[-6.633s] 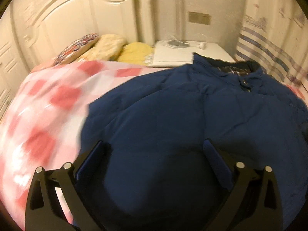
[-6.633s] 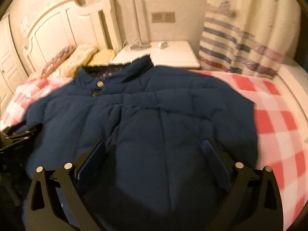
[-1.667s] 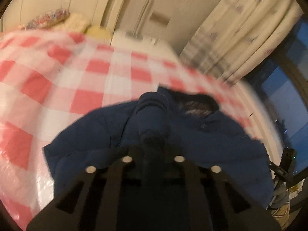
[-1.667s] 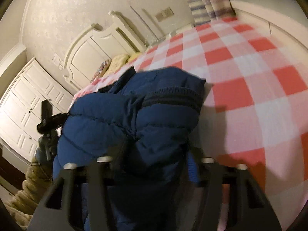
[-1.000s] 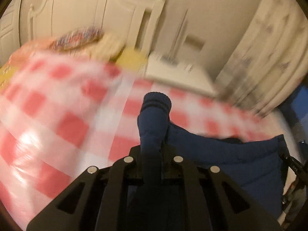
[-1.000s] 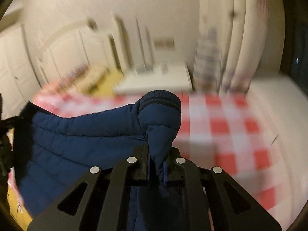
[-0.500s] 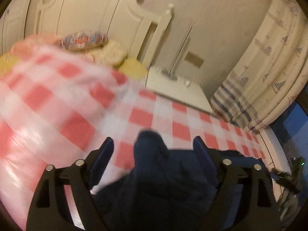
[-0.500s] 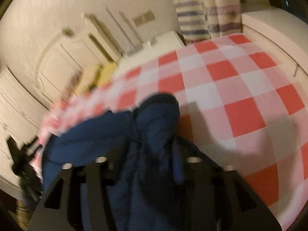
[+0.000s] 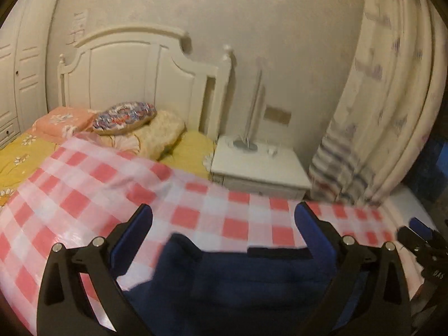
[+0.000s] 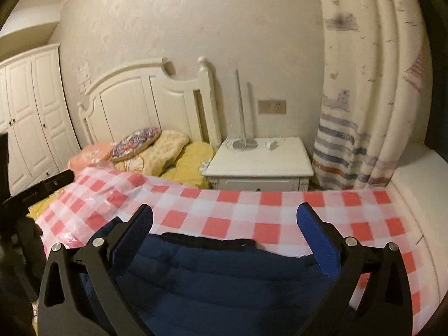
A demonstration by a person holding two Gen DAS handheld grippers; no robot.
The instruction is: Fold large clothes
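Note:
A navy padded jacket [image 9: 238, 280] lies on the red-and-white checked bed cover [image 9: 84, 196], bunched low in the left wrist view. My left gripper [image 9: 224, 215] hovers above it, its jaws opening wide; the pads touch nothing, and the jacket lies below the gap. In the right wrist view the jacket [image 10: 224, 274] shows its dark collar edge towards the headboard. My right gripper [image 10: 225, 212] hangs over it, jaws likewise opening and gripping nothing. The checked cover [image 10: 252, 212] stretches beyond it.
A white nightstand [image 10: 260, 162] with a lamp stands past the bed's far corner, beside a striped curtain [image 10: 364, 140]. Pillows [image 9: 123, 117] are piled against the white headboard [image 9: 126, 70]. A white wardrobe [image 10: 33, 112] fills the left wall.
Each gripper was shut on a jacket sleeve cuff a second ago. Both have let go, opened wide and lifted away; the sleeves have dropped onto the jacket.

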